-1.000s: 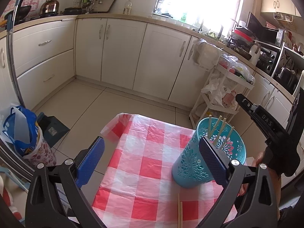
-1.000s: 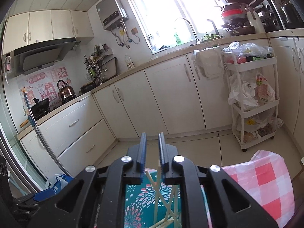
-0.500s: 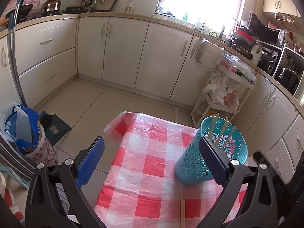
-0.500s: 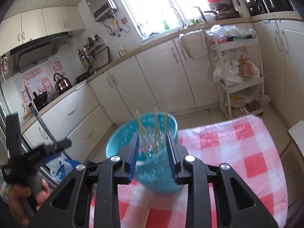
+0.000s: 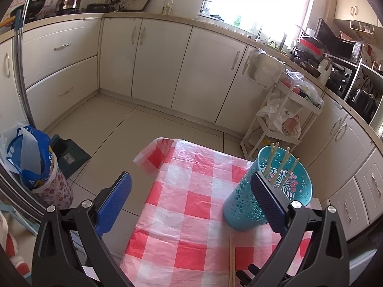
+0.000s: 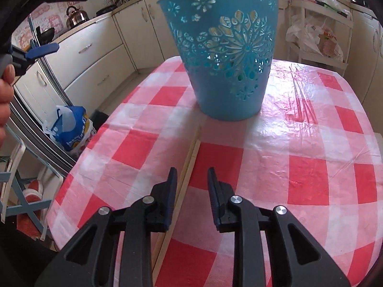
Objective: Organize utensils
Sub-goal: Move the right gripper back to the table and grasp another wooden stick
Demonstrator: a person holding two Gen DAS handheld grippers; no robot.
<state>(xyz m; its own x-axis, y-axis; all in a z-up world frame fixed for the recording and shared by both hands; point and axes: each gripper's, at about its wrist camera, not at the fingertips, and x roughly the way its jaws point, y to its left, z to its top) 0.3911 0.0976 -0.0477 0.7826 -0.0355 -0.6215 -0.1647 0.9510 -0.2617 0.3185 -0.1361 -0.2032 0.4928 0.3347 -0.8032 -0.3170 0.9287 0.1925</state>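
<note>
A teal cut-out utensil basket [image 5: 268, 198] stands on the red and white checked tablecloth [image 5: 186, 215] with several wooden chopsticks [image 5: 282, 167] upright in it. The basket also shows in the right wrist view [image 6: 227, 52]. A pair of chopsticks [image 6: 186, 167] lies flat on the cloth in front of it, also seen in the left wrist view [image 5: 231, 263]. My right gripper [image 6: 191, 184] is open and low over the cloth, its jaws on either side of the lying pair. My left gripper [image 5: 191, 196] is wide open and empty, held above the table's left side.
The left table edge drops to the tiled floor, where a blue bag in a floral bin [image 5: 40, 167] stands. A white trolley with bags [image 5: 282, 114] is beyond the table. Kitchen cabinets [image 5: 153, 55] line the far wall.
My right gripper has dropped from above the basket to low over the cloth and opened a little wider around the lying chopsticks. My left gripper has barely moved.
</note>
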